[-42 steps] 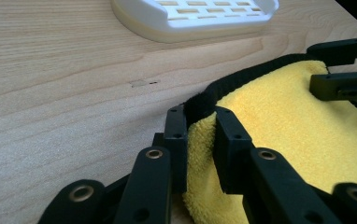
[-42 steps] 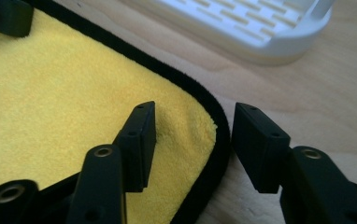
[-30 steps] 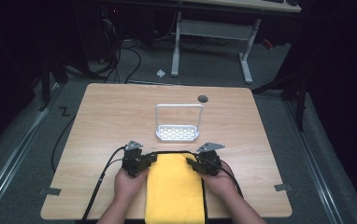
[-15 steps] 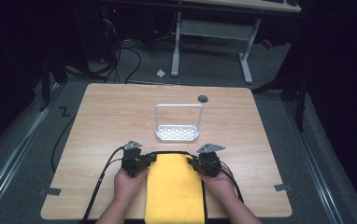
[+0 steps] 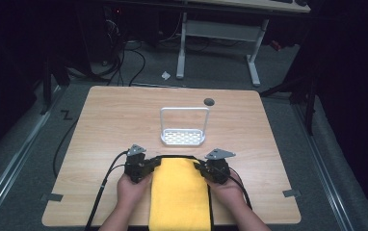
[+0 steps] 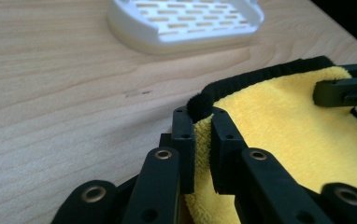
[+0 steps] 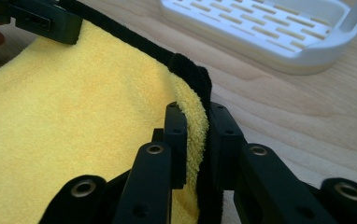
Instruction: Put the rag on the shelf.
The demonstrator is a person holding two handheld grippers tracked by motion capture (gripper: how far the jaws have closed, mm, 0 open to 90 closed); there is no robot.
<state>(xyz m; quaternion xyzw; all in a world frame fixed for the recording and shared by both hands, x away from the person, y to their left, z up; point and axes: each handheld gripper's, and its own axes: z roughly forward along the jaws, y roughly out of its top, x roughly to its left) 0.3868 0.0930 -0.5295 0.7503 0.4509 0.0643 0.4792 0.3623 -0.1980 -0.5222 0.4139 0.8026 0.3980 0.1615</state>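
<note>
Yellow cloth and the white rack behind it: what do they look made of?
Yellow cloth: soft napped fabric, probably microfibre or terry, with fuzzy pile and a black sewn edging. White rack: looks like moulded plastic, smooth and slightly glossy, with a slotted base; its upright frame could be plastic or coated metal.

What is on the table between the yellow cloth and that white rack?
Nothing: bare wood separates the yellow cloth from the white rack, plain in the high view.

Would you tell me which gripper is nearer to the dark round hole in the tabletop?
Right. The right gripper sits almost straight below the hole in the high view; the left gripper is farther over to the hole's left.
</note>
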